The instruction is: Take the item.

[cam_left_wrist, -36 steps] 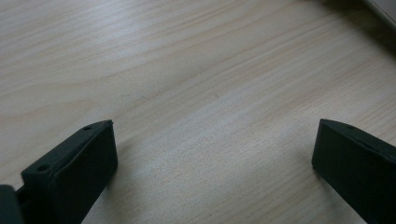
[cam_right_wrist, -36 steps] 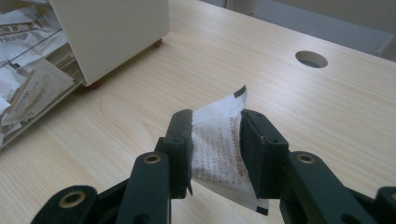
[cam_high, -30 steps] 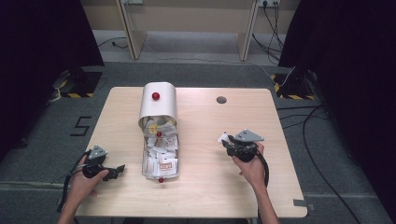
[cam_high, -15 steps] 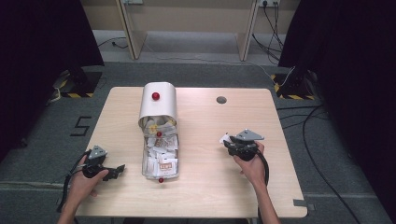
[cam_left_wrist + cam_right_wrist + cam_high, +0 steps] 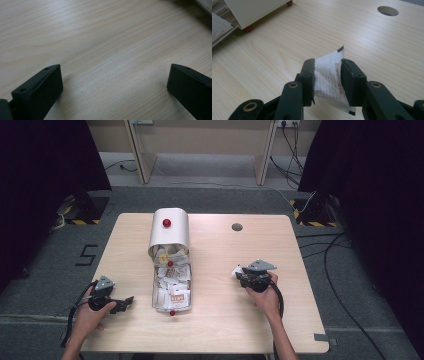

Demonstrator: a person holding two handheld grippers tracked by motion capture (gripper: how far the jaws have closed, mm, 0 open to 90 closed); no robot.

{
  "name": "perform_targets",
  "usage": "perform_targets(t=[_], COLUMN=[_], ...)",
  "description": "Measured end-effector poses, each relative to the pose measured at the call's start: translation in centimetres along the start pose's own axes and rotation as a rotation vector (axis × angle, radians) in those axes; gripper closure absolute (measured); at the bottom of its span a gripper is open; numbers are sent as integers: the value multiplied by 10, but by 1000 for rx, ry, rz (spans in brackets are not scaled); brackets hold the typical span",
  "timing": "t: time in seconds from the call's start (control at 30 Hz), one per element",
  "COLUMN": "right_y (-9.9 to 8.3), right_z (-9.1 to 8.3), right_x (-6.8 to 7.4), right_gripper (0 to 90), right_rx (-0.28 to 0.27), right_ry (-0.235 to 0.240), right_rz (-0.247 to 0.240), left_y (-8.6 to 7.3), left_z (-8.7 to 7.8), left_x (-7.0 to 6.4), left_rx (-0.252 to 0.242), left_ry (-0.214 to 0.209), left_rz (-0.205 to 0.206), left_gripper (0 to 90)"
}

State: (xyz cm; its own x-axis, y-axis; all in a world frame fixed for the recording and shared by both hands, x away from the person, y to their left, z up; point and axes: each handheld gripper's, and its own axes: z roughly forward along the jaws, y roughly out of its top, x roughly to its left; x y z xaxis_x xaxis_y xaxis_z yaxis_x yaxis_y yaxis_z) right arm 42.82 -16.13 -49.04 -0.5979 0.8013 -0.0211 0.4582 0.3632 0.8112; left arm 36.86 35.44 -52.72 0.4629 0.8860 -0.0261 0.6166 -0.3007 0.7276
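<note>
The right tool (image 5: pixel 327 75) pinches a white sachet (image 5: pixel 329 83) upright above the bench (image 5: pixel 300 320), well right of the sachet-filled tray (image 5: pixel 171 290). The left tool (image 5: pixel 120 304), jaws wide and empty, rests nearer that tray.

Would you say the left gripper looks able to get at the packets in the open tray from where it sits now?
Probably yes. The left gripper rests on the table with its jaws wide apart and nothing between them, pointing toward the tray of packets. Bare wood lies between them, and the tray's top is open.
</note>
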Motion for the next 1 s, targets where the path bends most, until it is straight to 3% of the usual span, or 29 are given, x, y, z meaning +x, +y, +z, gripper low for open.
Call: perform_targets(t=[0.8,1.0], right_y=[-5,-7], right_z=[17,19], right_x=[2,2], right_gripper=[638,597], right_rx=[47,57], right_ry=[15,14], right_rz=[-8,0], left_y=[1,1], left_z=[0,0], left_x=[1,1], left_rx=[6,6], left_ry=[0,-1], left_rz=[5,6], left_gripper=[0,0])
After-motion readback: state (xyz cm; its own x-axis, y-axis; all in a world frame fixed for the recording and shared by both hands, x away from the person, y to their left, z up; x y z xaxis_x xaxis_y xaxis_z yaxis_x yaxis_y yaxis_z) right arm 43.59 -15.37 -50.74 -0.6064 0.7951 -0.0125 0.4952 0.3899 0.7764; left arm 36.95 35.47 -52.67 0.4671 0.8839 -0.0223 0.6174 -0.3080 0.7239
